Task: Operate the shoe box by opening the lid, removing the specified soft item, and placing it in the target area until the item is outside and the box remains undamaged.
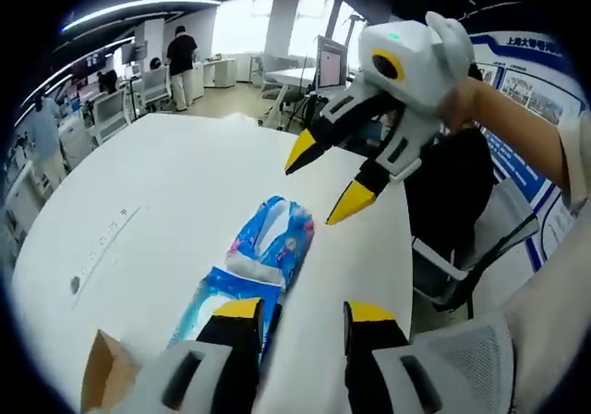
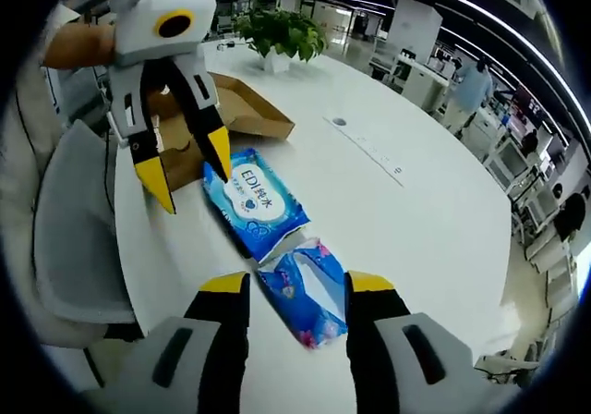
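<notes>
A: Left gripper view? 
B: The left tool (image 1: 303,310) gaped empty above two soft blue wipe packs (image 1: 274,240) on the white bench (image 1: 148,211).

A: Right gripper view? 
B: The right tool (image 2: 295,285) gaped too; the brown cardboard shoe box (image 2: 242,107) sat beyond the packs.

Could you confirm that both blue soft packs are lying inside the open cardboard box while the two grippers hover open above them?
Not quite: the right gripper view shows the blue wet-wipe pack and the blue patterned soft pack on the white table, outside the brown cardboard box. The left gripper and right gripper do hover open.
</notes>
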### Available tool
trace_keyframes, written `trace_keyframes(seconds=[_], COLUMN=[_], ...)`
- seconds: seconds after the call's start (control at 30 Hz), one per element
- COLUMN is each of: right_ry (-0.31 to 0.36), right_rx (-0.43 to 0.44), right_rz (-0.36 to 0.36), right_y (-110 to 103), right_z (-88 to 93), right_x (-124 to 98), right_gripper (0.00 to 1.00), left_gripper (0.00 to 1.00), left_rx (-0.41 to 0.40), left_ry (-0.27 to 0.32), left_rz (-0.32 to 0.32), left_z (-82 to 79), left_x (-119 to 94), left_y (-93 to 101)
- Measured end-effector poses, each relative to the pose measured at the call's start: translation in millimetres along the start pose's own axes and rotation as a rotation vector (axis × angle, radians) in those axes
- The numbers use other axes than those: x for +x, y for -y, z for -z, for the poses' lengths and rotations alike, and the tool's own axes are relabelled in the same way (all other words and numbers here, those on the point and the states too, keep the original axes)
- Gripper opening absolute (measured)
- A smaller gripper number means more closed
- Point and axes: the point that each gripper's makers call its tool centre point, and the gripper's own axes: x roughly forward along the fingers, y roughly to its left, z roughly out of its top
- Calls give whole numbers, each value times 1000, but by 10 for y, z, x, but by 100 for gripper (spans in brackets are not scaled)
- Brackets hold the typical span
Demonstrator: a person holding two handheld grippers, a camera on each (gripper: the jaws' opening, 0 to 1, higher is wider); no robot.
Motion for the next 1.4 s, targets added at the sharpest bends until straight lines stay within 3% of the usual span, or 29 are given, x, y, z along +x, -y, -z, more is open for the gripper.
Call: trace_keyframes(seconds=[0.2,0.8,1.17,1.4], right_ry=[27,73,85,86], right_rx=[3,-64,-127,-169], right_rz=[-42,-210,-293,-334], right_y=[-178,-759,-1067,-1227], right_z=[-162,-666,-949,-1090], right_x=[0,179,399,548], right_gripper=[49,60,61,60], left_gripper=[36,48,50,51], left_rx=[-41,-97,-203,-263], left_ry=[55,140,157,171], left_rz=[-37,-234,-382,-467], left_z=[103,747,1397,1691], left_x=[-309,-1266,-1883,-2195], left_y=[-67,-337,-581,-677])
